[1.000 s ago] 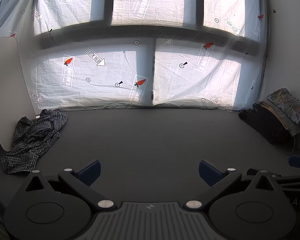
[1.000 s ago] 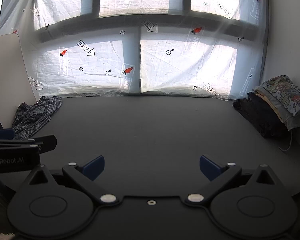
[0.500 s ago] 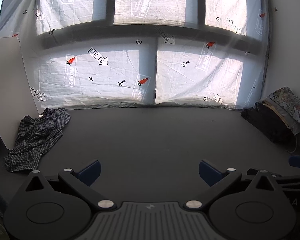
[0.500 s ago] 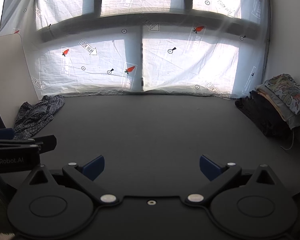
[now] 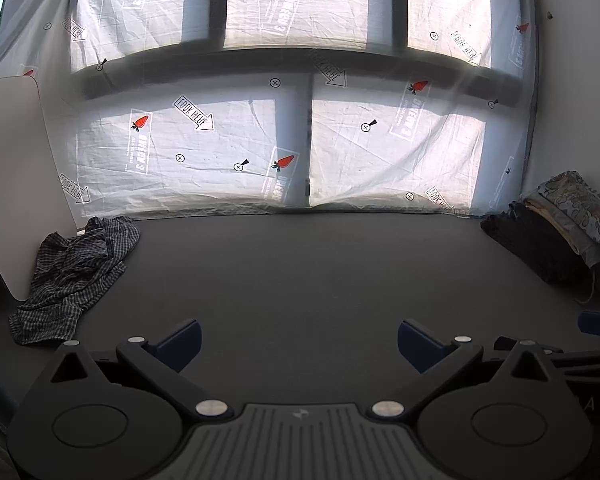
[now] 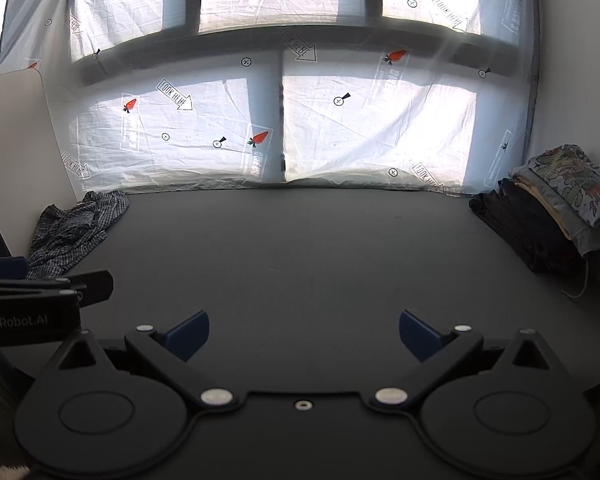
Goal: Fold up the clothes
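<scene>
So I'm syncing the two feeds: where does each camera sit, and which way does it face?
Left wrist: on the left gripper, facing the sheeted window across the table; open fingers, right gripper at right edge.
Right wrist: on the right gripper, same heading; open fingers, left gripper at left.
Shared: checked shirt far left, folded stack far right.

A checked shirt (image 5: pixel 74 276) lies crumpled at the far left of the bench (image 5: pixel 300 272). A stack of folded clothes (image 6: pixel 548 208) sits at the far right, a printed grey garment on top.
</scene>
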{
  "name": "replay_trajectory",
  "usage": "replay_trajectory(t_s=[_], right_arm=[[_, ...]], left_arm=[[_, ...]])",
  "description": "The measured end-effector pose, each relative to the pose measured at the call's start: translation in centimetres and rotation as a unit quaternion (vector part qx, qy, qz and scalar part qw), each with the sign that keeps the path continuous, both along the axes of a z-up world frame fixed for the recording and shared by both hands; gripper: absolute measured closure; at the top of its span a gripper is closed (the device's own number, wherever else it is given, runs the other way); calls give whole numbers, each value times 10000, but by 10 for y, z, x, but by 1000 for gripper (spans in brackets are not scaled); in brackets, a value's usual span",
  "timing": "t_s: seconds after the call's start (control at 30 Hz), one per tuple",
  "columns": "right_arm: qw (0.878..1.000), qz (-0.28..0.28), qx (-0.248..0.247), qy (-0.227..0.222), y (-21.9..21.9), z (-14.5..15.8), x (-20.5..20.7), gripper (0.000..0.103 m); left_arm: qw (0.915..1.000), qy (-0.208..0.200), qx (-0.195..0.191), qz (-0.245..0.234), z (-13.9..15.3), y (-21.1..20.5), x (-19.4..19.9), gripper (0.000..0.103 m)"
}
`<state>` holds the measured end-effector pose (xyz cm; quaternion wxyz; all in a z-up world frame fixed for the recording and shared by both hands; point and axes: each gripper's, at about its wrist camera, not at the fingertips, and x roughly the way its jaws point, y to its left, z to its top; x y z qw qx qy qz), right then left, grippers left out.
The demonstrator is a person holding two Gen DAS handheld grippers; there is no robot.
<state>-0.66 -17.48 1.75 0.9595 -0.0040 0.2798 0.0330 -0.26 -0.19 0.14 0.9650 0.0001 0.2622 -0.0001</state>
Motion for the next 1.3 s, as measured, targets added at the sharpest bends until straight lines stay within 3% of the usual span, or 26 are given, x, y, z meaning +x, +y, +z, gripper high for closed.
replay_trajectory(t_s=[0.23, 0.6, 0.9, 1.0, 1.2, 1.3], right_arm=[[9997, -175, 100, 108, -6, -3, -4, 0], [9992, -311, 39, 232, -29, -9, 11, 0], [9988, -389, -156, 272, -60, -18, 62, 0], [9981, -533, -267, 129, -77, -10, 88, 0], [9976, -610, -159, -280, -98, -8, 128, 0], [9978, -642, -137, -106, -99, -21, 145, 0]], left_arm=[[9998, 125, 31, -157, -2, -5, -1, 0], [9990, 284, -315, -172, -9, -18, 12, 0], [9991, 361, -192, -63, -9, -47, 57, 0], [9993, 366, 44, 98, 0, -63, 82, 0], [9980, 433, -103, 451, 10, -73, 121, 0], [9961, 718, -8, 506, 0, -74, 139, 0]])
